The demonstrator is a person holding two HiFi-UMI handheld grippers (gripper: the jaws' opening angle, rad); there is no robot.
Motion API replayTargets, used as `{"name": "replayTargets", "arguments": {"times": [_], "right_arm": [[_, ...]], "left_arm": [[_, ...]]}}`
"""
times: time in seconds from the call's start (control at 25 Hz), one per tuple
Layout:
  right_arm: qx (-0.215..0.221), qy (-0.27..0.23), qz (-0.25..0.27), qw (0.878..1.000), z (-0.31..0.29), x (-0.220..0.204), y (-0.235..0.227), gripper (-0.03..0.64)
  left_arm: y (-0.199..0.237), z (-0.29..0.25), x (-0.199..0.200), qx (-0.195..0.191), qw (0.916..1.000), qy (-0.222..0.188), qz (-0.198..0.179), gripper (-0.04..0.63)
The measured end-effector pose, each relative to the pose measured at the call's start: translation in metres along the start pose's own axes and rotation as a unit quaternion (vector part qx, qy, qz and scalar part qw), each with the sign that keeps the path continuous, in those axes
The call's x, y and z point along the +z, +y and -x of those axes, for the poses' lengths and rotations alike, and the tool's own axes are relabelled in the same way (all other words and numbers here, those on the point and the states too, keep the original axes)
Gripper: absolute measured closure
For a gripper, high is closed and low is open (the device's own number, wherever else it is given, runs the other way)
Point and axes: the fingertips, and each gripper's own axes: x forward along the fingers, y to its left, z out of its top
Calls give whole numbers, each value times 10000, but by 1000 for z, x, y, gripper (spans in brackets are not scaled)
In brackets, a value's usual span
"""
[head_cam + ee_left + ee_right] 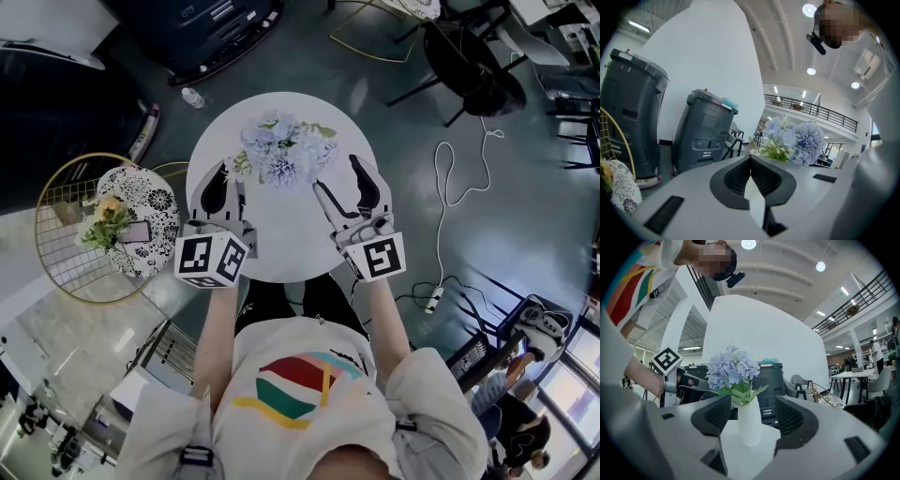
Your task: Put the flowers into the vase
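At the far left, off the desk, a gold wire basket [44, 246] holds a black-and-white patterned cushion [145, 225] and a small yellowish posy [107, 221]. Neither claw is near them.

The left claw [223, 180] rests at the left edge of the round white desk [281, 242]. Its ribbed black pads are pressed tip to tip with nothing between them.

The flowers [286, 155] already stand in the vase [750, 425] toward the far side of the desk. They are a soft, ruffled pale-blue bunch with green leaves. The vase is matte white and smooth, narrow and rounded, so it looks easy to tip.

The right claw [337, 178] is wide open and empty. The vase shows through its gap but stands beyond the tips, untouched.

The placing looks done. What remains is probably to draw both claws straight back and low, without brushing the blooms or nudging the vase.
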Motion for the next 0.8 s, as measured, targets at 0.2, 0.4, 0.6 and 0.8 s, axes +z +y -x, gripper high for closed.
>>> {"name": "replayTargets", "arguments": {"times": [0.2,0.4,0.6,0.8], "right_arm": [[-25,-26,-97,9999,5,2,4,336],[-48,-19,-224,9997,4,3,7,336],[8,-70,-276,9996,18,11,22,336],[121,-7,-427,9990,25,19,29,336]], "left_arm": [[1,9,0,28,10000,-48,-47,589],[4,15,3,29,9999,-126,-98,589],[-7,44,3,-34,9997,-202,-95,589],[-9,55,9,48,9994,-333,-96,589]]}}
